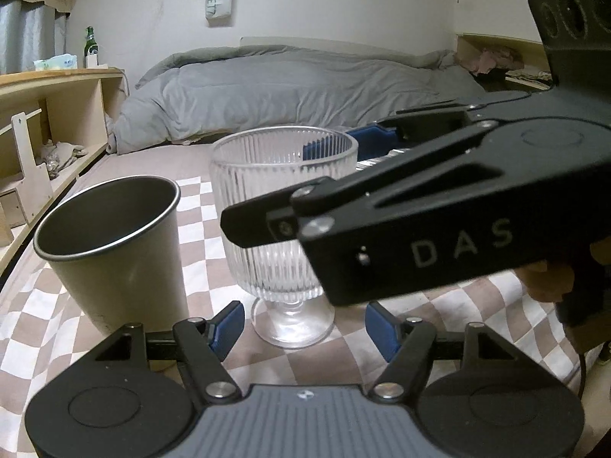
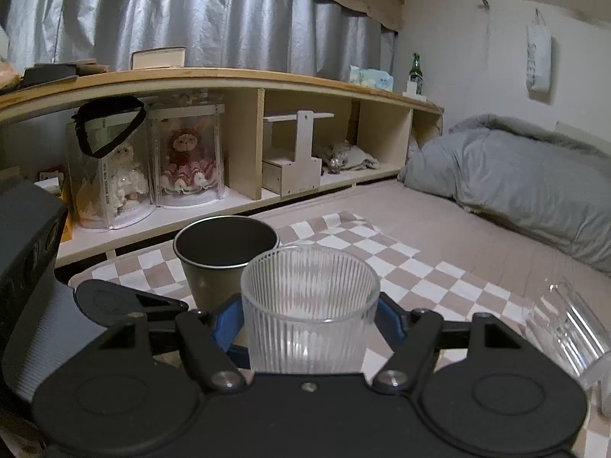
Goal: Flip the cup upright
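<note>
The right gripper point(image 2: 311, 324) has its blue pads on both sides of the ribbed glass cup point(image 2: 310, 305), seemingly touching it. The cup stands upright, axis vertical, foot on the checkered cloth point(image 1: 198, 229). Just before the cup, the left gripper point(image 1: 303, 328) is open and empty. Left of the cup stands a metal cup point(image 1: 114, 244).

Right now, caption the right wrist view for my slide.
Right tool around upright ribbed glass goblet beside metal cup on checkered cloth.

Your glass cup point(image 1: 282, 206) point(image 2: 310, 305) is clear, ribbed and footed. It stands upright, mouth up, on the checkered cloth point(image 1: 198, 236), just beside the upright metal cup point(image 1: 114, 244) point(image 2: 223, 252).
</note>
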`<state>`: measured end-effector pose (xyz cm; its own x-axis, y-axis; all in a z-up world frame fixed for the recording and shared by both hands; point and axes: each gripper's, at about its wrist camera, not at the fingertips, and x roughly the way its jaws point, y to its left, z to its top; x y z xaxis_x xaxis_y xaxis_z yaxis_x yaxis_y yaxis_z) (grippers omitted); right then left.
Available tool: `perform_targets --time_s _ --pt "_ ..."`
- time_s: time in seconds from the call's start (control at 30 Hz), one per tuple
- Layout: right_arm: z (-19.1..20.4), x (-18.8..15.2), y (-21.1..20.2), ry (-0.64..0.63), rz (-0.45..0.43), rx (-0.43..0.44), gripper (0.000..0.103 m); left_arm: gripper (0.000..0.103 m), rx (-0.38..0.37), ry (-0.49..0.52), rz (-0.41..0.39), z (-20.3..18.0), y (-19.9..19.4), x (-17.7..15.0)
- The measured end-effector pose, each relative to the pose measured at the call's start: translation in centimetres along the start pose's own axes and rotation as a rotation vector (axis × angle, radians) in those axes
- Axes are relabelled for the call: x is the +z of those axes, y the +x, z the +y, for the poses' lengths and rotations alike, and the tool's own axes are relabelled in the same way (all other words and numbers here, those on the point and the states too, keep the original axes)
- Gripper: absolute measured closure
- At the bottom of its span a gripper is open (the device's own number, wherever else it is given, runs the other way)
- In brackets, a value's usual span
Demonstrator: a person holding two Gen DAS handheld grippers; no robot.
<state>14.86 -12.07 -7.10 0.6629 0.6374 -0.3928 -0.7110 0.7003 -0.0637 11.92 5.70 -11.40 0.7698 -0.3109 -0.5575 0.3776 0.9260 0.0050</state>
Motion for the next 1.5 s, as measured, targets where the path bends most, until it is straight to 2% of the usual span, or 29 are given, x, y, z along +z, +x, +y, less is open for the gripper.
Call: perform_targets --time_s 0.3,0.4,0.47,0.6,0.9,1.07,1.37,1.5 --pt "-0.9 -0.1 0.2 0.048 0.006 0.003 0.029 0.032 -0.004 -0.015 0.003 0.1 0.0 0.3" --pt "-1.1 0.4 0.0 0.09 0.023 0.011 0.028 0.028 -0.005 -0.014 0.009 0.1 -0.3 0.6" --pt "-1.4 0.7 -0.5 0.132 0.029 0.026 0.014 0.025 -0.003 -0.014 0.012 0.1 -0.6 0.8" --pt "-1.7 1.0 -1.6 0.151 0.038 0.01 0.012 0.018 -0.003 -0.023 0.006 0.0 -1.7 1.4" --pt "-1.9 2.4 -5.9 0.158 0.054 -0.066 0.002 0.008 0.043 -0.049 -0.036 -0.8 -5.8 4.2" --pt "-2.4 3.3 -9.4 0.207 0.047 -0.125 0.0 0.0 0.117 -0.062 -0.075 -1.9 -8.5 5.9" --pt "-3.0 3.2 -15.3 0.256 0.037 -0.262 0.0 0.0 0.207 -0.15 -0.071 -3.5 -12.4 7.4" --pt "-2.7 2.9 -17.4 0.27 0.059 -0.287 0.0 0.0 0.241 -0.171 -0.073 -4.5 -13.9 7.2"
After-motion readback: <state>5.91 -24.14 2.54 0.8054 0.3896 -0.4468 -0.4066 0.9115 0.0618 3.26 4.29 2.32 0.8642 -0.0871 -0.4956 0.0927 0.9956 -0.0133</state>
